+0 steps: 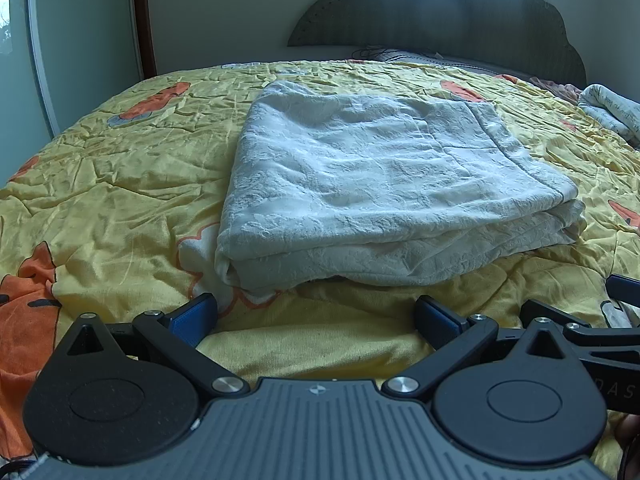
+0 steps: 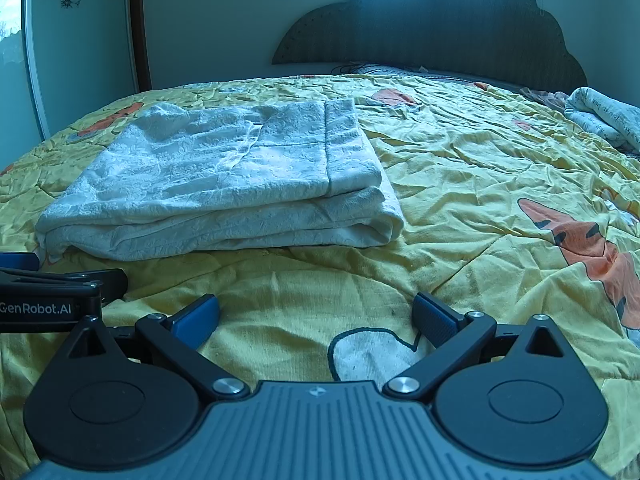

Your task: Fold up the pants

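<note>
Here the pants (image 1: 360, 184), a pale textured garment, lie folded into a thick rectangular stack on the bed (image 1: 120, 184), which is covered with a wrinkled yellow quilt printed with orange figures.

In the left wrist view the left gripper (image 1: 316, 316) sits low over the quilt with its blue-padded fingers (image 1: 196, 316) spread wide and nothing between them. The stack lies at twelve o'clock from it, just beyond the fingertips, its near folded edge facing the gripper and its layers showing at the near corners. A strip of bare quilt separates the fingers from that edge. At three o'clock in this view, part of the right gripper juts in at the frame's edge.

In the right wrist view the right gripper (image 2: 316, 316) is likewise spread and empty, hovering over bare quilt. From it the pants (image 2: 224, 176) lie toward ten to eleven o'clock, near but apart, with the stack's right edge ending at about twelve o'clock. At nine o'clock a black piece of the left gripper shows.

A dark scalloped headboard (image 2: 432, 28) rises at twelve o'clock behind the bed, and a rolled printed cloth (image 2: 608, 116) rests at two o'clock, well apart from the pants.
</note>
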`<state>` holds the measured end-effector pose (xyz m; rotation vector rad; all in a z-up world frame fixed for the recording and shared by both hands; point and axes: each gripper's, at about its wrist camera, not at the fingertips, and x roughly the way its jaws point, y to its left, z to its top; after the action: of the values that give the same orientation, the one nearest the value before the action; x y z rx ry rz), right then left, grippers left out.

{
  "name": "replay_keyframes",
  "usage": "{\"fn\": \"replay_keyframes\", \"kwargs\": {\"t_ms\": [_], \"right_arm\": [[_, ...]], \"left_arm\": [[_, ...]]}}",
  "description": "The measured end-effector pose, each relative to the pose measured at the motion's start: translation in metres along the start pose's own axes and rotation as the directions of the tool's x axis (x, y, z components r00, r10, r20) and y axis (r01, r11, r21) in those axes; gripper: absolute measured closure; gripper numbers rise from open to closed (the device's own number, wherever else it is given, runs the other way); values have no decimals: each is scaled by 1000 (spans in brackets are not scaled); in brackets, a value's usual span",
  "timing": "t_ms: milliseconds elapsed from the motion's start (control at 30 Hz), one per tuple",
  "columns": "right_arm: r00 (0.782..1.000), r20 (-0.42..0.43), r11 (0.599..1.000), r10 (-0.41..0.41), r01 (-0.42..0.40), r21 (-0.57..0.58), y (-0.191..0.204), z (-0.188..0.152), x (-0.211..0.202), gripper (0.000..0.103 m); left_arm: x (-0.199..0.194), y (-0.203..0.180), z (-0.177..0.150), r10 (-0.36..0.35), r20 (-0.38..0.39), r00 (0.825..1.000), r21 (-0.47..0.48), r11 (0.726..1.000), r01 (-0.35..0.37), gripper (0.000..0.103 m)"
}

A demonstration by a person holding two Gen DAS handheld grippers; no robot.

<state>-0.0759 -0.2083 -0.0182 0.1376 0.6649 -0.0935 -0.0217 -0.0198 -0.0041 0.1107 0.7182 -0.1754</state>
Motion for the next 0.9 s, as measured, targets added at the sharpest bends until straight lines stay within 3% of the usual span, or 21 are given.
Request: {"fn": "replay_keyframes", "kwargs": {"t_ms": [900], "right_arm": [[1000,1,1000,0,0,0,0,0,0,0]], "left_arm": [[-1,-2,0,1,-1,1000,-11,1000,-1,0]]}}
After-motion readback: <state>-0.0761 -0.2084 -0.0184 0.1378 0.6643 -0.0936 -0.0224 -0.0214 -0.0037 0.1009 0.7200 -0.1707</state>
